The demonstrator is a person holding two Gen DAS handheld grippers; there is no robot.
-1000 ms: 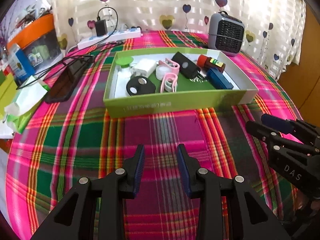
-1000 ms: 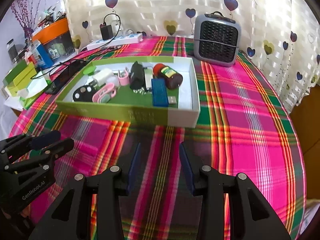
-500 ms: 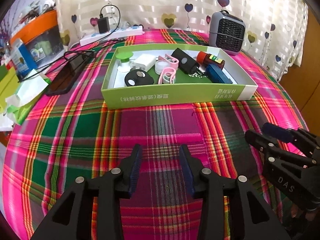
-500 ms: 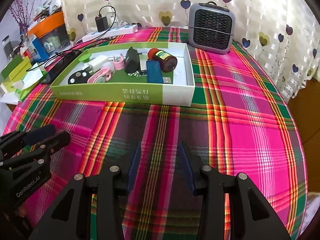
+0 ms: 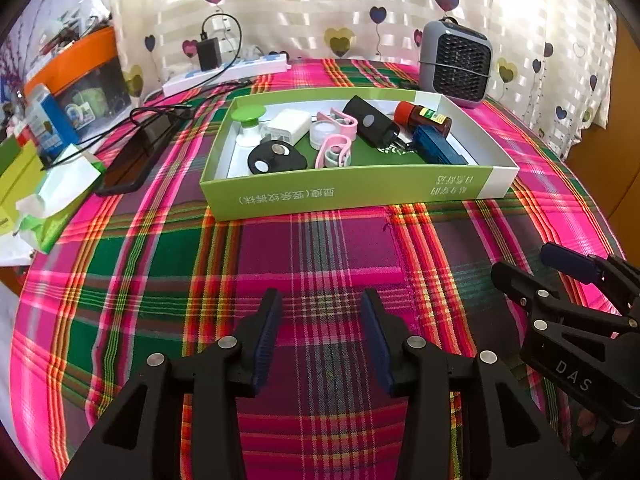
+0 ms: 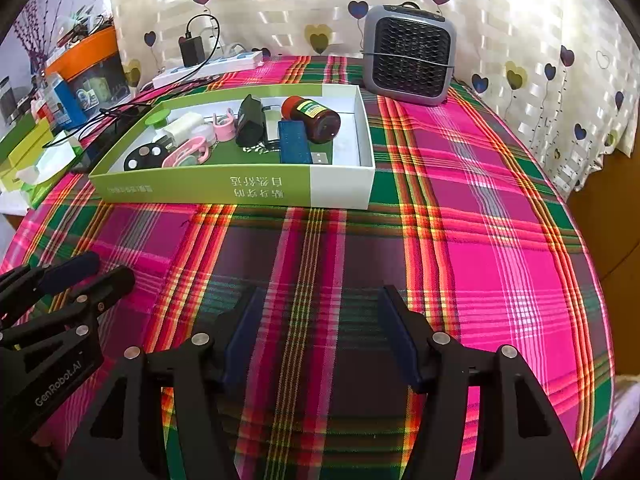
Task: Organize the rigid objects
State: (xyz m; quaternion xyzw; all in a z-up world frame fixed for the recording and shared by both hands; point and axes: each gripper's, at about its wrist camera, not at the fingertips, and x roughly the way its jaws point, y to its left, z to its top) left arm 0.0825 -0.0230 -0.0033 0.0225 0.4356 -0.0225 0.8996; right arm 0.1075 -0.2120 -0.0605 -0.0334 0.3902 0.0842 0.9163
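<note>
A: What are the two tools doing?
B: The left gripper [image 5: 320, 300] and the right gripper [image 6: 320, 296] both hover over the plaid tablecloth [image 6: 500, 200], jaws spreading apart, nothing between them.
A: And the things to sort?
B: Ahead of both, well clear of the fingertips, in the green box [image 5: 344, 196]: a brown bottle [image 6: 314, 118], a blue case [image 6: 294, 142], pink clips [image 5: 334, 152], a black fob [image 5: 276, 156].

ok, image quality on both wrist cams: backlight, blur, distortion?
Left wrist: sunlit heart-print curtain blows out behind the green cardboard tray, no motion blur, tray print legible. Right wrist: same glare, fisheye bows the plaid tablecloth edges, corners vignette black, and the grey mesh-front fan stays sharp.
</note>
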